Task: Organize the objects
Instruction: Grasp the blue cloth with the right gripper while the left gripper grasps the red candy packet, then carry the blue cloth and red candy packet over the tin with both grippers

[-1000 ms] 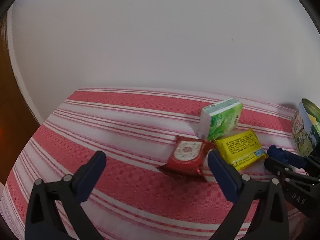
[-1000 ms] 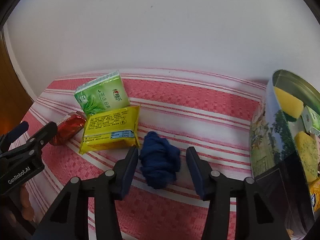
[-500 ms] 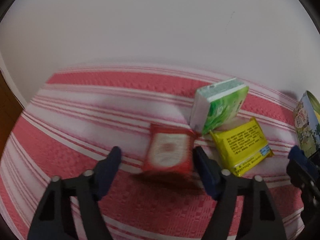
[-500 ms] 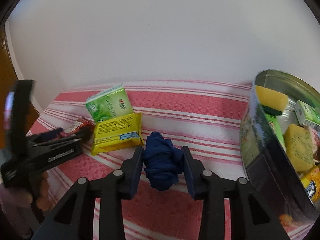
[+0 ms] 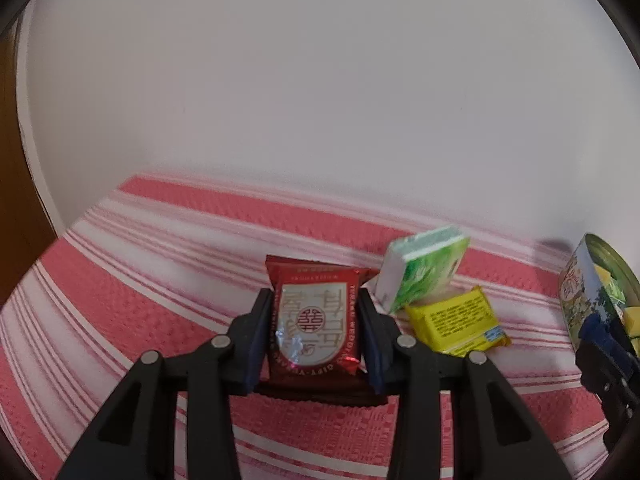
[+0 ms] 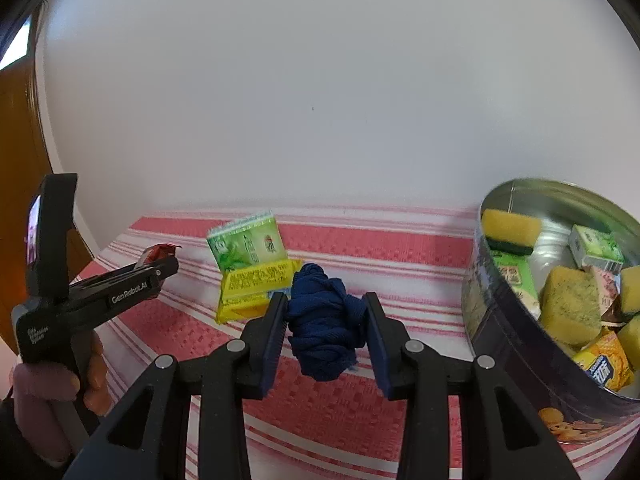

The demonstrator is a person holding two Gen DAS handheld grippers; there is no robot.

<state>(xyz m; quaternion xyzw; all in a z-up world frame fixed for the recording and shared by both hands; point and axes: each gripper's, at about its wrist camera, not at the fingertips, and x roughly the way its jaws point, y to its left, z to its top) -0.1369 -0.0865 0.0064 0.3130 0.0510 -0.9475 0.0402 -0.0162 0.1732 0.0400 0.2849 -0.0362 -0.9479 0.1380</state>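
My left gripper [image 5: 314,320] is shut on a red foil snack packet [image 5: 312,320] and holds it above the red striped cloth [image 5: 140,300]. My right gripper [image 6: 326,316] is shut on a bunched dark blue cloth [image 6: 324,324], lifted off the table. A green tissue pack [image 5: 424,272] leans over a yellow packet [image 5: 456,320]; both also show in the right wrist view, the tissue pack [image 6: 248,248] and the yellow packet [image 6: 256,284]. A round metal tin [image 6: 520,364] stands at the right. The left gripper with the red packet [image 6: 158,254] shows at the left of the right wrist view.
The tin holds yellow sponges [image 6: 508,226], small boxes and snack packets. A white wall rises behind the table. A brown wooden door [image 6: 20,152] stands at the far left. The right gripper's body [image 5: 604,364] shows at the right edge of the left wrist view, by the tin [image 5: 580,292].
My left gripper closed on the red packet and lifted it. My right gripper closed on the blue cloth and raised it off the table.
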